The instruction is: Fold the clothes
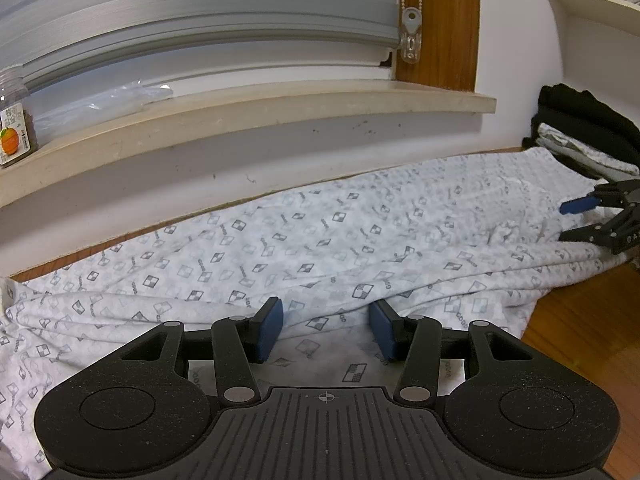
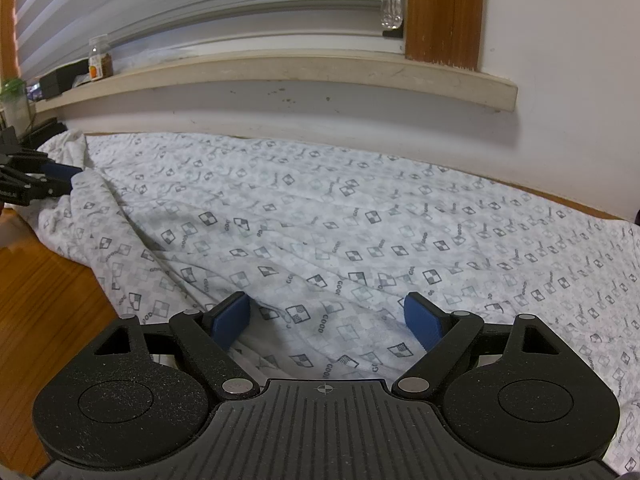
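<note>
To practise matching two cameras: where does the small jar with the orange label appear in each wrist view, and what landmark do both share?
Left wrist view: the jar stands at the far left edge, on the windowsill.
Right wrist view: the jar sits small at upper left, on the same sill.
Shared landmark: the brown wooden window post at the sill's right end.

Soft even light; fisheye-bent edges
</note>
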Demonstrator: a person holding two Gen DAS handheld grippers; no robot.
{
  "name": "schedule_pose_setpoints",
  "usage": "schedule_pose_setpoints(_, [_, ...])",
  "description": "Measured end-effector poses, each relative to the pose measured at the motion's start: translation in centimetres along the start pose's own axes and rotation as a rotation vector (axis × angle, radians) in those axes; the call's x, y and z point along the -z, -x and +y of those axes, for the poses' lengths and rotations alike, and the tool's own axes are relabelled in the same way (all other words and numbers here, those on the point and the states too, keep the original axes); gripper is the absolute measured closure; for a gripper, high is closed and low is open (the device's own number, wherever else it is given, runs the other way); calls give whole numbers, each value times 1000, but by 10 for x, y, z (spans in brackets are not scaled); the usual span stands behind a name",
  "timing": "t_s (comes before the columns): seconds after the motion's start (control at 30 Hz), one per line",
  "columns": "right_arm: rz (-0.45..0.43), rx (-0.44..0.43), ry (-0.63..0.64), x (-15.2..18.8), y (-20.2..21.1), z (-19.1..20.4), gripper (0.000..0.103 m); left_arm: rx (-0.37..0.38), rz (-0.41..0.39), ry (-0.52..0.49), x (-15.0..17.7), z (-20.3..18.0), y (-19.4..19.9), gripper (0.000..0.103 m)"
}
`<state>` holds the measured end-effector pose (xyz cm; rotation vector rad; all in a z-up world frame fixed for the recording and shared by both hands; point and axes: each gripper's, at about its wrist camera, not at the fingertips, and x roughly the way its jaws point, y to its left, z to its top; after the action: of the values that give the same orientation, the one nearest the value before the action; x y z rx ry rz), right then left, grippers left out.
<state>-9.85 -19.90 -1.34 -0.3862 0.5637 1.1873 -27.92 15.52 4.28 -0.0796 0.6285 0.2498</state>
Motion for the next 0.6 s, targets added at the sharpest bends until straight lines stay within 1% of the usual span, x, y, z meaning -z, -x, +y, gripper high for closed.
schedule_pose_setpoints(0.37, [0, 3, -2, 0, 0, -1, 17, 6, -3, 2, 1, 2, 0, 50])
schedule_pose_setpoints(0.5, [-2, 18, -2, 0, 0, 0, 16, 7, -7, 0, 1, 2, 1, 49])
schedule_pose_setpoints(0.57, [-18, 34, 19, 1, 3, 3, 16, 10, -13, -19, 0, 4, 9, 42])
schedule_pose_setpoints(0.6, [-32, 41, 31, 2, 7, 5, 16, 12, -15, -30, 0, 5, 12, 40])
